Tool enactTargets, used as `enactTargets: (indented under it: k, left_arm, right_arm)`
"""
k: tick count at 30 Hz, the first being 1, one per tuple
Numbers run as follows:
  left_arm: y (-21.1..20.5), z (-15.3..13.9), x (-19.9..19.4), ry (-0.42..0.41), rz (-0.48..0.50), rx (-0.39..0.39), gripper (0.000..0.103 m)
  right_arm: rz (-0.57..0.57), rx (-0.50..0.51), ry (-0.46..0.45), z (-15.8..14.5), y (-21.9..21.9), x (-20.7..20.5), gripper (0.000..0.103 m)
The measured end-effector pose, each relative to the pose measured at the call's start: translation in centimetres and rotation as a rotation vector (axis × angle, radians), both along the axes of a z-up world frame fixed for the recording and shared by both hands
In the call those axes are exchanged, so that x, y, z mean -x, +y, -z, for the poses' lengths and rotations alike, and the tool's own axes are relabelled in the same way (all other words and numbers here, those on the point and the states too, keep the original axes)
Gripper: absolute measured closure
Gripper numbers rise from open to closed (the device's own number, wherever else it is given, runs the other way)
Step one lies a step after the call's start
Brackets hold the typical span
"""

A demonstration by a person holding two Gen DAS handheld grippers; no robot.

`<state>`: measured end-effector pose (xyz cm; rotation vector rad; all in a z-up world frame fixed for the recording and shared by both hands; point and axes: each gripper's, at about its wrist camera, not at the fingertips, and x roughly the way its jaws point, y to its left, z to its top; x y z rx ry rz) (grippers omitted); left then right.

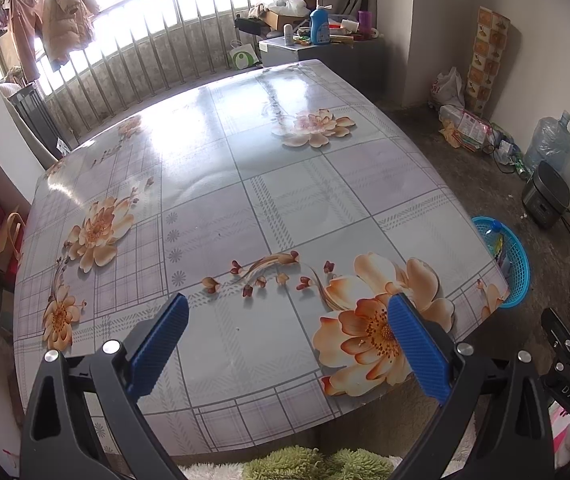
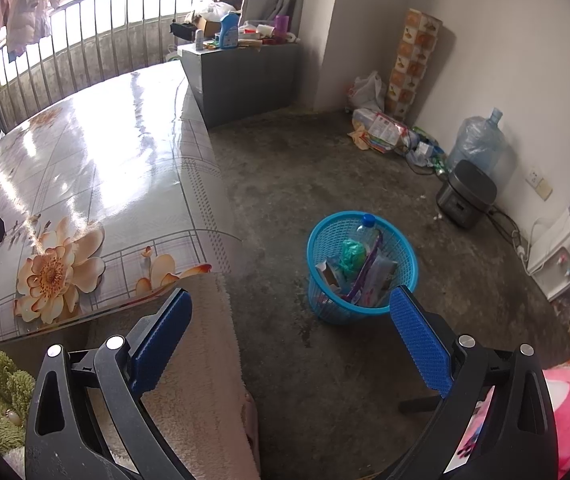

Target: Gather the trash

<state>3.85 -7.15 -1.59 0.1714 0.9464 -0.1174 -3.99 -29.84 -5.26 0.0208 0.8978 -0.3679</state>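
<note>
Left gripper (image 1: 287, 316) nearest the lens: blue pads spread wide, nothing between them, hovering over the table's near edge. Right gripper (image 2: 291, 312) likewise released, empty, held off the table's right side above the floor (image 2: 285, 184).

Table (image 1: 269, 208): glossy floral-check cloth, top bare from near edge to far edge, strong window glare across the far half. Fluffy green and cream fabric (image 1: 317, 462) sits below the near edge.

Basket (image 2: 361, 266): blue mesh, standing upright on the floor, just off the table's near right corner. In the left view only part of it (image 1: 515, 256) shows past that corner. Trash is inside it: bottle (image 2: 365, 230) with blue cap leaning at the far rim, green crumpled wad (image 2: 352, 255), purple strip (image 2: 367, 270), pale wrappers (image 2: 383, 274) toward the near rim. Basket lines up between the right gripper's pads in that view, but well ahead of them, no contact.

Right wall: black cooker (image 2: 467, 198), water jug (image 2: 479, 142) behind it, loose bags and packets (image 2: 381, 130) toward the corner. Grey cabinet (image 2: 245, 76) at the table's far right corner, cluttered top.
</note>
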Motion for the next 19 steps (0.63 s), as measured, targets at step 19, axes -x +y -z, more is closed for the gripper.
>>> enactTargets:
  k: [19]
  left_arm:
    - [0.03, 0.11, -0.17, 0.005, 0.003, 0.002, 0.006]
  right_arm:
    - [0.001, -0.001, 0.0, -0.01, 0.02, 0.0, 0.008]
